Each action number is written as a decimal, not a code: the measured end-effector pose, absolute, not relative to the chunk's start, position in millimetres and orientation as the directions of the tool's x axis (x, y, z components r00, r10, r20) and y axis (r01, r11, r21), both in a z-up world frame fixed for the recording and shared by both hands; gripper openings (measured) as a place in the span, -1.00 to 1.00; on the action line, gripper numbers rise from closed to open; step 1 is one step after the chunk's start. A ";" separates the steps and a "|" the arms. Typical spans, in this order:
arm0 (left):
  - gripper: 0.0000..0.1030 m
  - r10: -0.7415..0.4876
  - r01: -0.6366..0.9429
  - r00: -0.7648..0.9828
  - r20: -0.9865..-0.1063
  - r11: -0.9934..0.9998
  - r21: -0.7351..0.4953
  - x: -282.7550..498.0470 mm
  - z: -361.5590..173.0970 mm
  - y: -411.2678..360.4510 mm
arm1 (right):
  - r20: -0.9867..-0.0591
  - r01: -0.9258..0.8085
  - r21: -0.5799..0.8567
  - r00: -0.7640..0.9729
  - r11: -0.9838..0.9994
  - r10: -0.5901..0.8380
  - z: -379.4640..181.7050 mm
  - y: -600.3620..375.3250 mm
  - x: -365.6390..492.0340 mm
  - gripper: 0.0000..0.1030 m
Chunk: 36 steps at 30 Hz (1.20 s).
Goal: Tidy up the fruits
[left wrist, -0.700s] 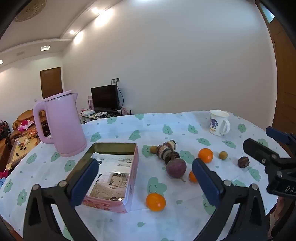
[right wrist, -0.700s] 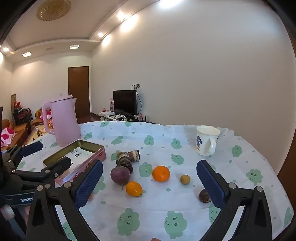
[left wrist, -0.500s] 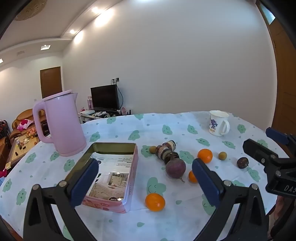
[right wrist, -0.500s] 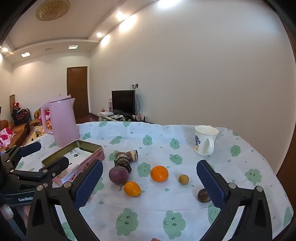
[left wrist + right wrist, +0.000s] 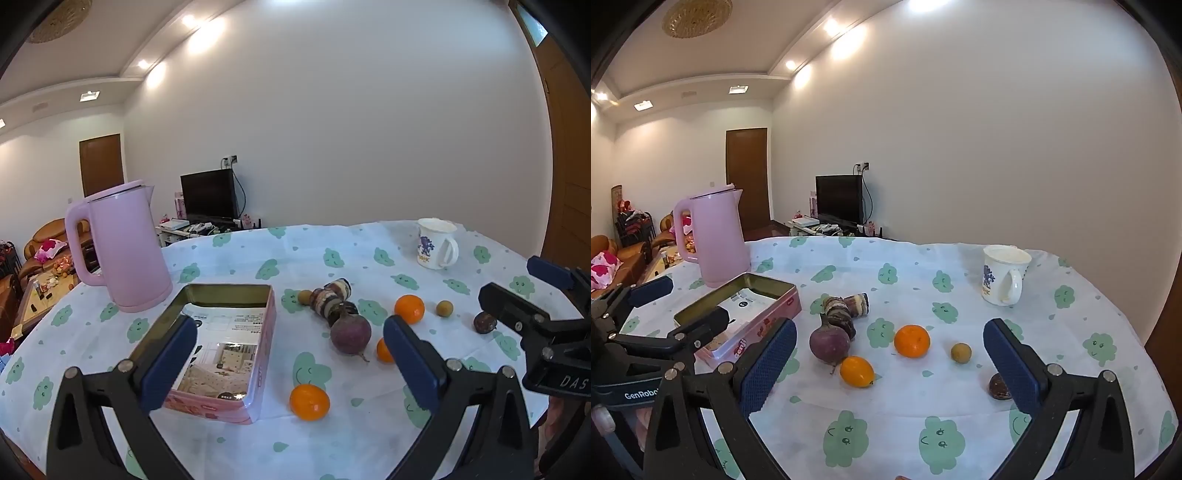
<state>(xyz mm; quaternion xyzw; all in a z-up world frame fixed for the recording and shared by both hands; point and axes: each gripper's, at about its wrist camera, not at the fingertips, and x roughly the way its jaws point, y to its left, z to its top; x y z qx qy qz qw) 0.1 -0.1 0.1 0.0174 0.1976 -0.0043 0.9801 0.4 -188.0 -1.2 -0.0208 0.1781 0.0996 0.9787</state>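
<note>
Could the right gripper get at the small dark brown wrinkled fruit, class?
Probably yes. The right gripper has its jaws wide open and empty, and the small dark brown wrinkled fruit lies alone on the cloud-print tablecloth beside its right finger, with nothing between.

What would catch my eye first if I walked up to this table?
Probably the tall pink kettle at the far left, with an open pink tin box lying just in front of it. Next, the bright oranges scattered mid-table around a dark purple beetroot, and the white cartoon mug standing alone at the far right.

kettle (image 5: 125, 247) pink | tin (image 5: 263, 325) pink | tablecloth (image 5: 960, 398) white, green clouds
</note>
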 end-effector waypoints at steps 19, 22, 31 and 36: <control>1.00 -0.002 0.017 0.921 -0.389 0.999 0.036 0.3 0.0 -0.3 | -0.369 -0.202 -0.011 0.911 0.979 0.184 -6.4 -188.6 2.3 0.98; 1.00 -0.002 0.018 0.921 -0.389 0.999 0.036 0.3 0.1 -0.2 | -0.369 -0.201 -0.010 0.911 0.980 0.183 -6.9 -188.7 1.8 0.98; 1.00 -0.002 0.018 0.921 -0.390 0.999 0.036 0.4 0.0 -0.5 | -0.373 -0.201 -0.012 0.910 0.980 0.182 -7.8 -188.5 1.4 0.98; 1.00 0.000 0.017 0.920 -0.392 0.999 0.038 -0.7 -1.3 -0.6 | -0.375 -0.199 -0.012 0.909 0.980 0.180 -7.7 -188.4 2.3 0.98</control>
